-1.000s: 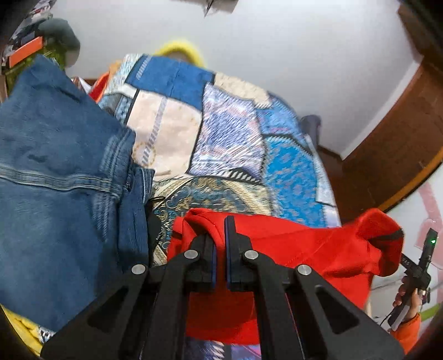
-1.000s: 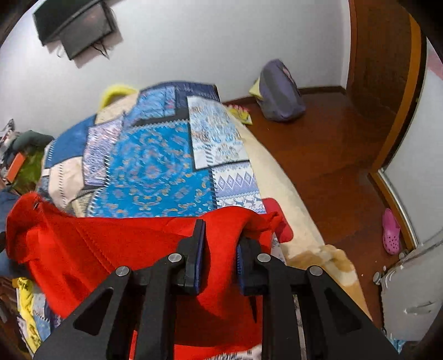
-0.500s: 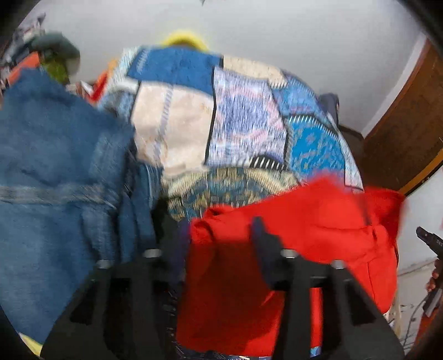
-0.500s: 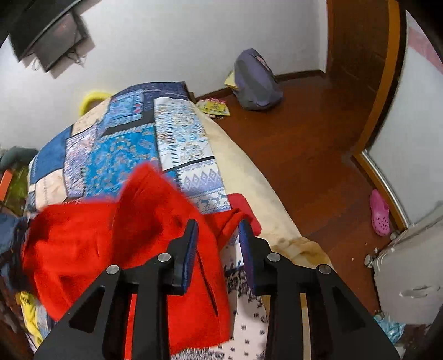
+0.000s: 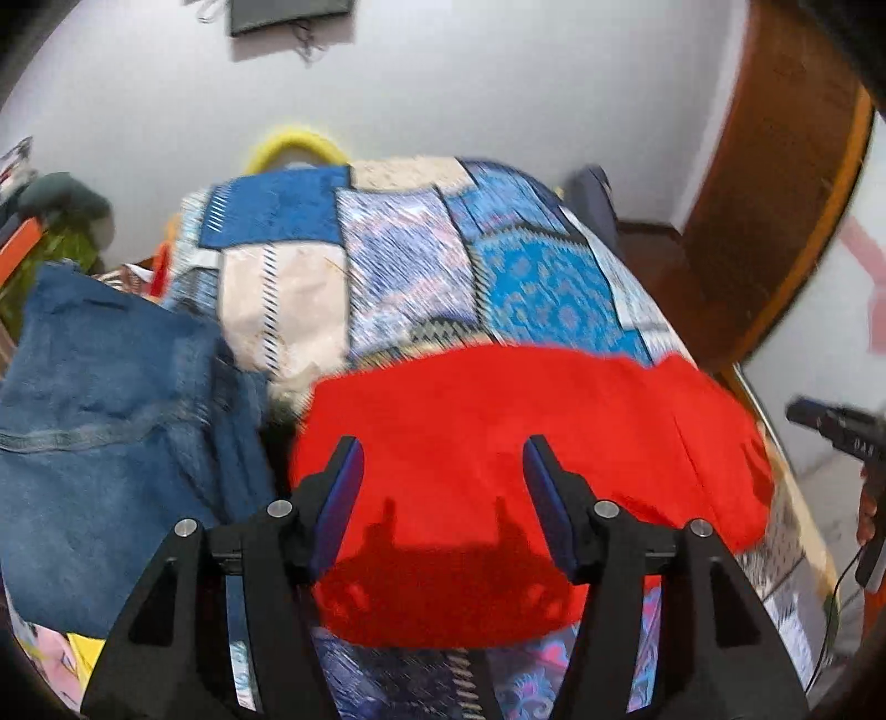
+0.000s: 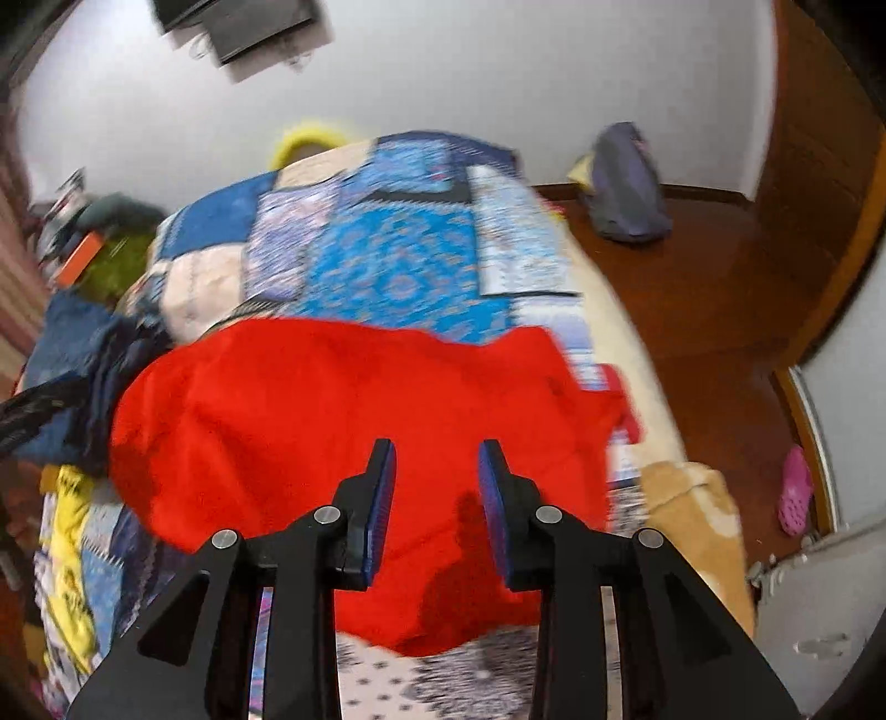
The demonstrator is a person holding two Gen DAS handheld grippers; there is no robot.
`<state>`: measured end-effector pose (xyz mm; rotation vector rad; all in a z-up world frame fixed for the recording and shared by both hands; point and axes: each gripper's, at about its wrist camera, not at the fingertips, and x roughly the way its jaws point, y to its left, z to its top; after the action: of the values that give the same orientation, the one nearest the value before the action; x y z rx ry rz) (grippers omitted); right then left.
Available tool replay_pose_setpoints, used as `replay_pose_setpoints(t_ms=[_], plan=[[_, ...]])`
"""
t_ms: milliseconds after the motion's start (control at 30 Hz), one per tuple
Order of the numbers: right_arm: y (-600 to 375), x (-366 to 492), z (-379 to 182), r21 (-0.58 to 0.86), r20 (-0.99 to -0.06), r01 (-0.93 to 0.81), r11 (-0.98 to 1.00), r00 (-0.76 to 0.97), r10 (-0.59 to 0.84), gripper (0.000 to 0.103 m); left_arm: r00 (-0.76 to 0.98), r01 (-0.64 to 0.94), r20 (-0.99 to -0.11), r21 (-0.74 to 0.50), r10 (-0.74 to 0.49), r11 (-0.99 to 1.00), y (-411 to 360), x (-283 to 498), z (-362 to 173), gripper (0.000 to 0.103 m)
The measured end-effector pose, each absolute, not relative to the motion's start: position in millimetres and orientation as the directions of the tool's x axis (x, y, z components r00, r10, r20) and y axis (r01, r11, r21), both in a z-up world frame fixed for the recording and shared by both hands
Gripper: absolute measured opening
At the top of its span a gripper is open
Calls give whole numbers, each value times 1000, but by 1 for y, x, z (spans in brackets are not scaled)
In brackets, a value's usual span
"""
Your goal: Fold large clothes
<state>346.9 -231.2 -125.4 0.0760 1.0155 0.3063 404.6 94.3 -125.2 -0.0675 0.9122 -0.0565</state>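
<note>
Bed with patchwork bedspread (image 5: 410,288) (blue, cream, lilac panels) fills the view; white wall behind, dark screen (image 6: 243,22) mounted high, wood floor (image 6: 714,299) on the right. Red garment (image 5: 498,443) lies spread flat on the near part of the bedspread, blurred. Denim pile (image 5: 99,432) just beside it on the left, touching its edge. Yellow ring-shaped item (image 6: 310,138) at the far end of the bed. Grey-purple bag (image 6: 626,188) on the floor by the wall, pink clog (image 6: 794,490) near the door side. Left gripper (image 5: 443,471): jaws have just been opening, released, nothing between them, above the garment. Right gripper (image 6: 437,471): jaws have just been opening, narrower gap, also empty.
</note>
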Motion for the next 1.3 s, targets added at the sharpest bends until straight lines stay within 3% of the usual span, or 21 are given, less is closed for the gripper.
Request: replay_pose_setpoints(t_ms=[200,467,567,733,800,967,1100,1200,1300], plan=[[-179,334,-157,203,-844,-331,921,417,336,39,526,122,-841,-73,-127,990,57,395,-177,59],[-171,332,-217,-59,-901,-379,924,419,114,40,469,96,-883,26,-22,995,62,381,-247,63],[-192,331,-215,-14,-889,-383,924,428,164,43,478,64,-878,34,-1,997,76,371,-254,63],[-220,325,-213,-48,-884,-292,955,457,95,54,493,36,-870,61,35,997,90,350,-256,66],[-231,323,-215,-30,-888,-276,961,449,102,54,489,8,-870,84,69,996,96,343,-257,68],[-264,320,-224,-140,-898,-173,975,437,-52,54,466,-77,-881,48,79,996,127,325,-259,72],[-288,314,-215,-36,-908,-115,993,419,15,54,458,-124,-883,47,99,991,144,310,-256,73],[-289,307,-207,-48,-901,-104,993,435,2,54,425,-189,-883,130,200,973,157,301,-258,71],[-283,298,-198,-74,-886,-116,990,463,-12,54,387,-260,-898,113,210,959,179,289,-260,65]])
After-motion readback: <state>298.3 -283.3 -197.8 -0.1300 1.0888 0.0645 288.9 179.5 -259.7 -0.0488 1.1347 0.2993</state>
